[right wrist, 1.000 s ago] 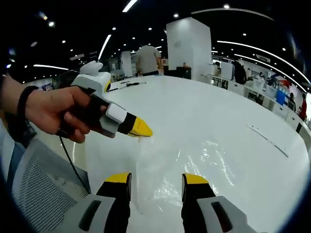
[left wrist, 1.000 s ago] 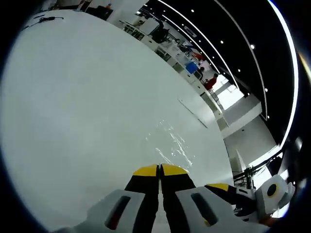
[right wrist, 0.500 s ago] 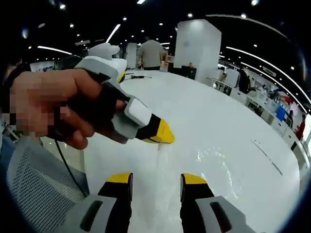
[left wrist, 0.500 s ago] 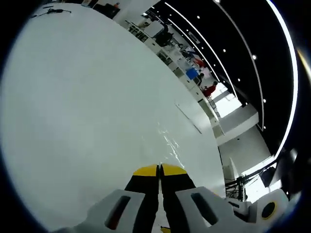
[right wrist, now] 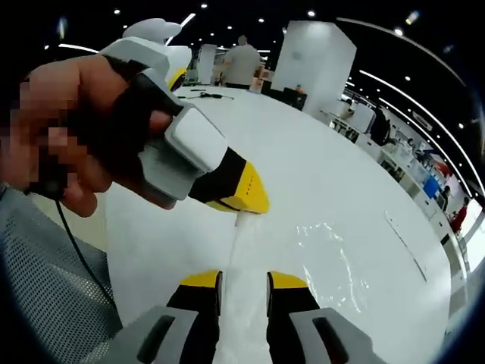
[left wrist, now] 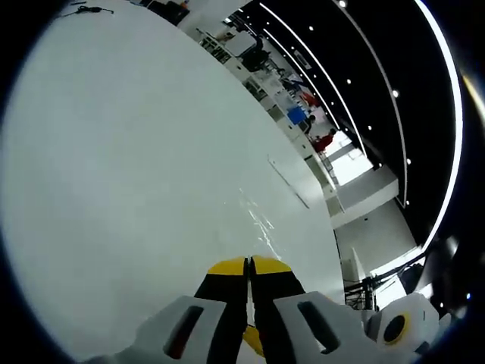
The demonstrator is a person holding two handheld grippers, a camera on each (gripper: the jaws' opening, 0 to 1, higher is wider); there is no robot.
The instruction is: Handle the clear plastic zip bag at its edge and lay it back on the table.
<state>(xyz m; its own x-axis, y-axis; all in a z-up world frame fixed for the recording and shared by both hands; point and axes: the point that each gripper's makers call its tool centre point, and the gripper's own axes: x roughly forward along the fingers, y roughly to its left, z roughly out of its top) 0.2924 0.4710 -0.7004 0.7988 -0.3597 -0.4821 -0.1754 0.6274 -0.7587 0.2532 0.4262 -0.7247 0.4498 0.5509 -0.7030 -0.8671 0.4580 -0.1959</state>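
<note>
The clear plastic zip bag (right wrist: 322, 254) lies partly on the white table (right wrist: 341, 167), glinting. One edge is lifted into a pale strip (right wrist: 242, 258). A hand holds my left gripper (right wrist: 244, 203), which comes in from the left and is shut on the top of that strip. The strip hangs down between the yellow-tipped jaws of my right gripper (right wrist: 243, 280), which stand a narrow gap apart on either side of it. In the left gripper view my left gripper (left wrist: 248, 265) is shut, with the bag (left wrist: 258, 220) shining on the table (left wrist: 114, 152) beyond it.
A thin strip (right wrist: 405, 246) lies on the table past the bag. A dark cable (right wrist: 201, 92) rests near the far end, where a person (right wrist: 242, 57) stands by a white pillar (right wrist: 314, 61). A grey mesh chair (right wrist: 45, 280) is at the near left.
My right gripper's jaws have narrowed around the lifted bag strip. The left gripper has come closer and higher in the right gripper view, lifting the bag edge.
</note>
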